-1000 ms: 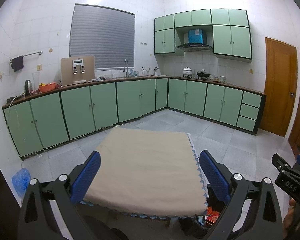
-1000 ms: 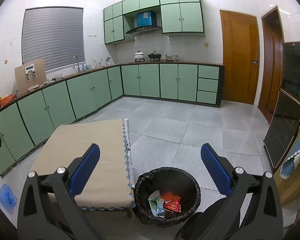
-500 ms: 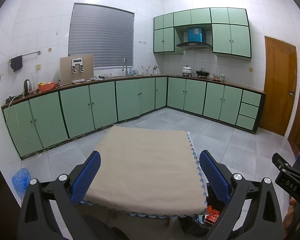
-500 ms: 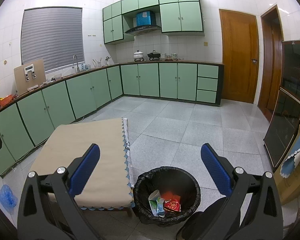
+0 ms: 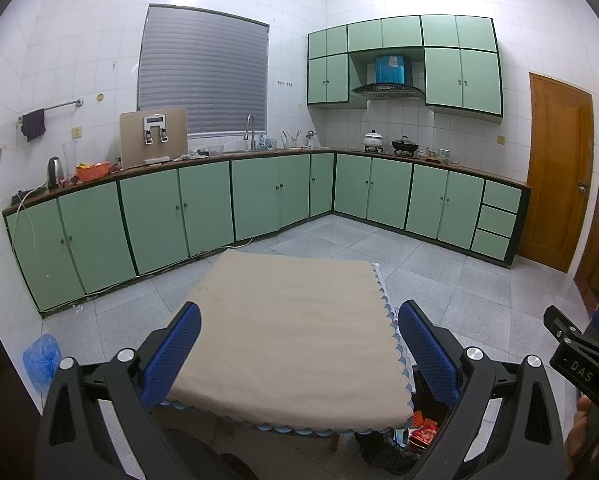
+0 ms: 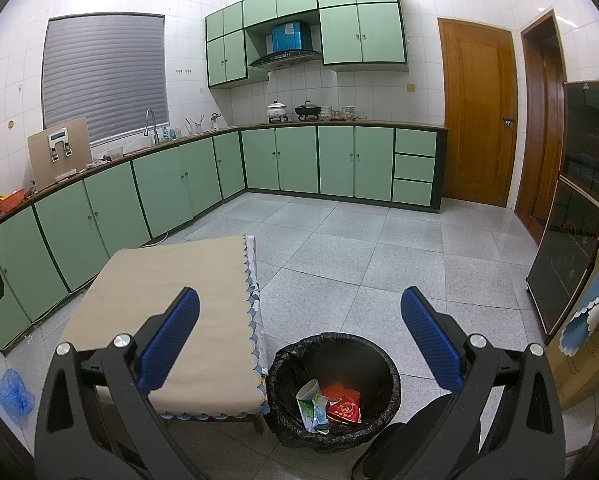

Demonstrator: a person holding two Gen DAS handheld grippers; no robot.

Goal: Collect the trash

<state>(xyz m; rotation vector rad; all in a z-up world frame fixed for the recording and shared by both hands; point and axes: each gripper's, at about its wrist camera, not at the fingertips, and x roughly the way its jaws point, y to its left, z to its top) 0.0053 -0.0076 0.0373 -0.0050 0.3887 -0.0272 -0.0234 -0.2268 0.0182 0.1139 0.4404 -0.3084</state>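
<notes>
A round bin with a black liner (image 6: 333,390) stands on the floor right of a low table. Inside lie red wrappers (image 6: 344,407) and a white-green carton (image 6: 312,405). My right gripper (image 6: 299,344) is open and empty, held above the bin. My left gripper (image 5: 299,354) is open and empty above the table's beige cloth (image 5: 295,332). In the left wrist view the bin (image 5: 395,446) shows partly past the table's right corner, with red wrappers (image 5: 423,432) in it. The cloth (image 6: 171,312) is bare in both views.
Green cabinets (image 5: 203,208) line the far walls, with a sink and pots on the counter. A blue plastic bag (image 5: 41,356) lies on the floor at the left. A dark glass cabinet (image 6: 571,208) and a cardboard box (image 6: 583,360) stand at the right, near wooden doors (image 6: 477,120).
Both views have shifted very slightly, the table now sitting a little lower in the left wrist view. Both grippers stay open and empty.
</notes>
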